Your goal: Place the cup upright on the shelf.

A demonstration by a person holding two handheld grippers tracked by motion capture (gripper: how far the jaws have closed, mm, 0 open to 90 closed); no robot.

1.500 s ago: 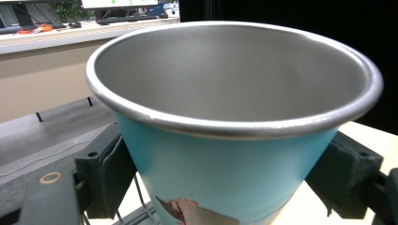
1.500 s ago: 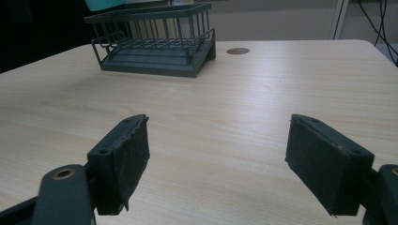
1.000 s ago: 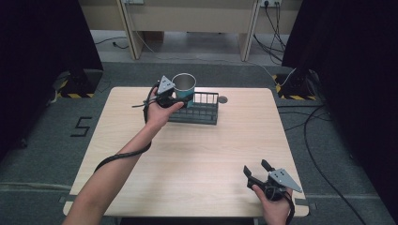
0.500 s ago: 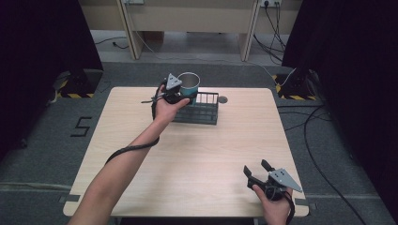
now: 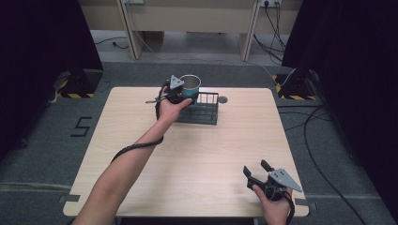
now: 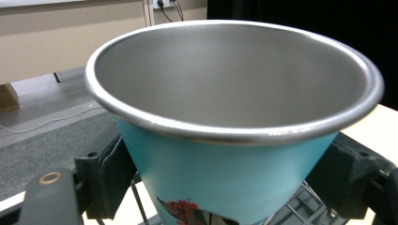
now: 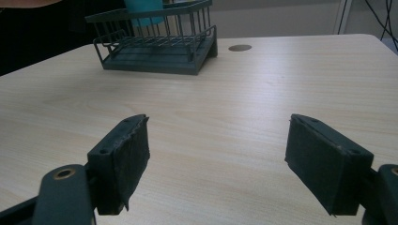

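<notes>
Lifted slightly, left gripper (image 5: 184,90) clamps teal cup (image 5: 191,86) above wire rack (image 5: 202,108); right gripper (image 5: 258,173) gapes idle

A lab-like recording room; black curtains (image 5: 42,37), taped floor markings (image 5: 80,126), trailing cables (image 5: 324,140).

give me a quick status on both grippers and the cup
Left gripper shut on teal cup, over the wire rack. Right gripper open, idle near table edge. Nothing in the way.
</notes>
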